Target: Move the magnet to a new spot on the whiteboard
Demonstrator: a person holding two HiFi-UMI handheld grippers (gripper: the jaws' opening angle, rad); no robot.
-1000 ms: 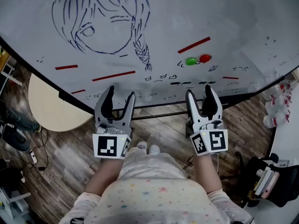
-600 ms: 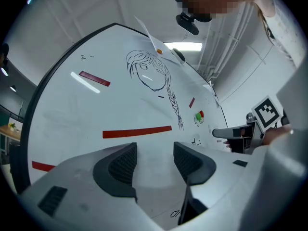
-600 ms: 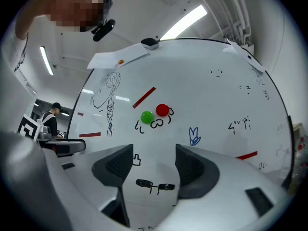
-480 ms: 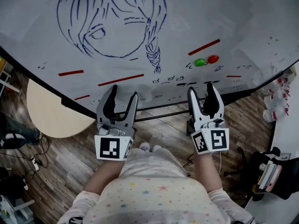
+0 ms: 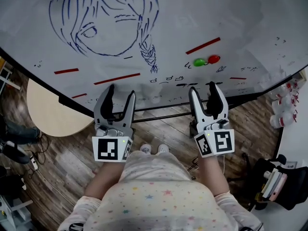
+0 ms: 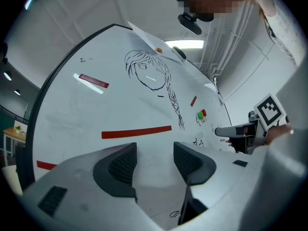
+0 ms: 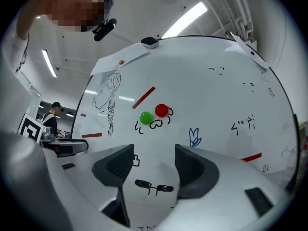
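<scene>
beside red magnet (image 5: 213, 59), illegible black scribbles (image 7: 156, 124)

Clear air lies between my right gripper (image 5: 202, 88), jaws apart with nothing in them, and the whiteboard (image 5: 240, 13). The green magnet (image 5: 198, 62) sits just beside the red magnet (image 5: 213, 59) and crowds its left side. A red strip (image 5: 203, 45) lies close above. The board to the right is bare. My left gripper (image 5: 121, 90), jaws apart, is well off left.
</scene>
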